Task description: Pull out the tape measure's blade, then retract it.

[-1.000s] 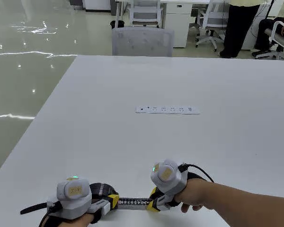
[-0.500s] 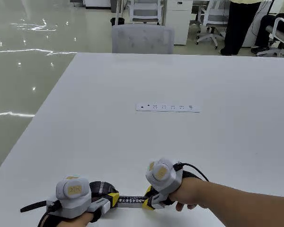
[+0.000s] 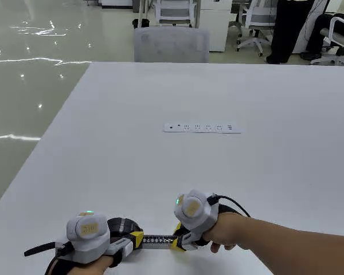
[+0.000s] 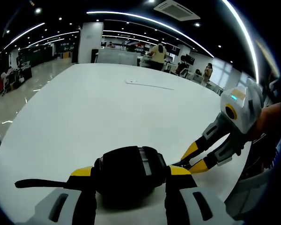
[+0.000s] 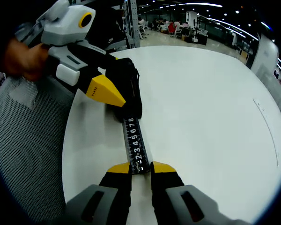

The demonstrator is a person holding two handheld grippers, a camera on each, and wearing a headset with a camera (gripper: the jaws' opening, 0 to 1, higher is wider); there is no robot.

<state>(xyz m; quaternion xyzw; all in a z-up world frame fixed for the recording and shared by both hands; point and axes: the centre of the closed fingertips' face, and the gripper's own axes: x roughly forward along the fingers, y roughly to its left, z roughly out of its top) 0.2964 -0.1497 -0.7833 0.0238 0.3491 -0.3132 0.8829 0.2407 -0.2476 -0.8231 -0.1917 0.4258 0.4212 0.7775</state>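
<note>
tape measure [image 3: 124,228]: case clamped in left gripper [image 4: 130,172] fingers
blade [image 5: 134,136]: tip pinched in right gripper [image 5: 140,167] fingers
change: shorter than a second ago; likely retracting

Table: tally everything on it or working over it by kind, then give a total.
tape measure: 1
hand-held gripper: 2, the left hand-held gripper and the right hand-held gripper
power strip: 1
Total: 4
</note>
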